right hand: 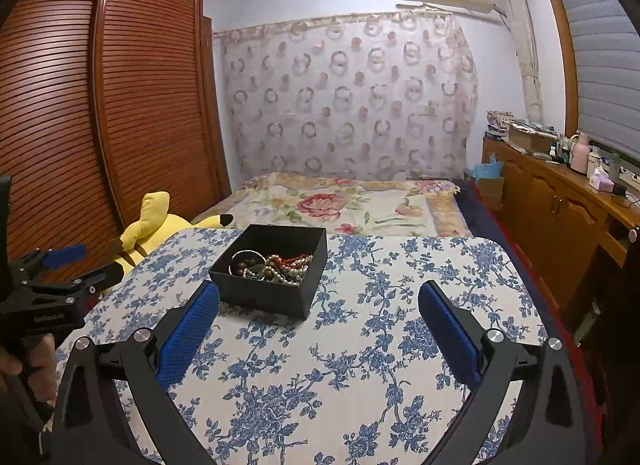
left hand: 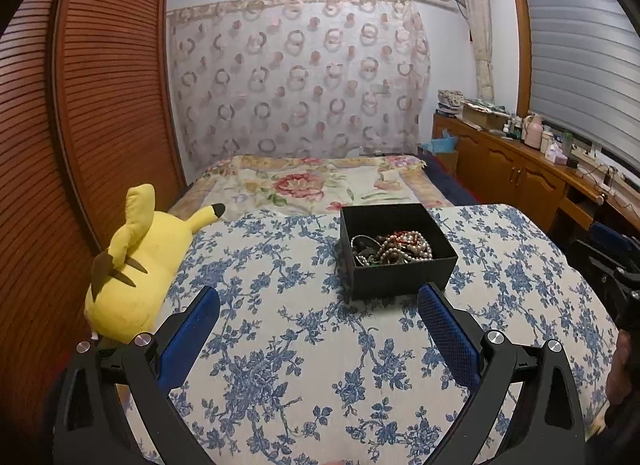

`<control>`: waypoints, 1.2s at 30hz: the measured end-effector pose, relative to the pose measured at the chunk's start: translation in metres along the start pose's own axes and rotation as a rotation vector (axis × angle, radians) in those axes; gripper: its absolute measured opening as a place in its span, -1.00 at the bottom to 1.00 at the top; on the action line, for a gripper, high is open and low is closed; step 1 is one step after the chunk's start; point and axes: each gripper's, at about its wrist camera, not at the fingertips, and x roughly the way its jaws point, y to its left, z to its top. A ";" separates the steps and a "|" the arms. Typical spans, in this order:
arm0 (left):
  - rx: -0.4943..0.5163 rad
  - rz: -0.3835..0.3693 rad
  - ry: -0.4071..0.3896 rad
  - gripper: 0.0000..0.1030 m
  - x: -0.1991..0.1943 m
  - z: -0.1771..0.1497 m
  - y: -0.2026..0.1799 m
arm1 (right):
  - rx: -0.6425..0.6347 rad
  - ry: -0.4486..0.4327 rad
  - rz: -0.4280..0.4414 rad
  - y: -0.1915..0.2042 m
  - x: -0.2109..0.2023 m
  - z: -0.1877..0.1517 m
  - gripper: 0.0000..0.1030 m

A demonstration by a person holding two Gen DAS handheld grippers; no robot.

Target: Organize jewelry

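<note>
Left wrist view: the left hand-held gripper (left hand: pixel 319 301) hangs with its blue pads wide apart and nothing between them, above a surface covered by a blue-flowered cloth (left hand: pixel 280 365). Just ahead stands an open black box (left hand: pixel 400 277). All the jewelry (left hand: pixel 394 250) lies heaped inside it: pearl strands, a reddish bead string and darker pieces, tangled in one pile. No piece shows on the cloth. A yellow plush toy (left hand: pixel 136 265) lies off to the left, well apart from the box.

Right wrist view: the right hand-held gripper (right hand: pixel 319 301) is likewise spread and holds nothing. The box (right hand: pixel 268 297) sits ahead and a little left, with the same tangled heap (right hand: pixel 276 264) in it.

As a judgement: with everything in the box and both grippers empty, the scene fits either a mixed heap waiting to be sorted out or pieces gathered back into the box. The tangle leaves it unsettled which.
</note>
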 end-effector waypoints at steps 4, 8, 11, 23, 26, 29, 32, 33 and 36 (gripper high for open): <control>0.001 -0.001 0.002 0.85 0.000 0.000 0.000 | 0.002 0.000 -0.006 0.000 0.002 -0.002 0.95; -0.002 -0.005 0.003 0.85 0.000 0.000 0.000 | 0.005 0.000 -0.011 -0.001 0.004 -0.002 0.95; 0.000 -0.010 -0.002 0.85 -0.001 -0.002 -0.001 | 0.007 0.000 -0.016 -0.001 0.004 -0.003 0.95; -0.006 -0.021 -0.003 0.85 -0.003 -0.004 -0.002 | 0.018 -0.003 -0.027 -0.002 0.003 -0.004 0.95; -0.005 -0.022 -0.004 0.85 -0.004 -0.004 -0.002 | 0.018 -0.002 -0.030 -0.002 0.004 -0.004 0.95; -0.006 -0.022 -0.005 0.85 -0.004 -0.004 -0.002 | 0.023 0.000 -0.032 -0.003 0.004 -0.003 0.95; -0.006 -0.023 -0.005 0.85 -0.004 -0.004 -0.002 | 0.024 -0.001 -0.032 -0.004 0.004 -0.003 0.95; -0.006 -0.023 -0.005 0.85 -0.004 -0.004 -0.002 | 0.024 0.000 -0.032 -0.003 0.004 -0.003 0.95; -0.006 -0.023 -0.006 0.85 -0.004 -0.004 -0.002 | 0.026 -0.001 -0.031 -0.004 0.004 -0.003 0.95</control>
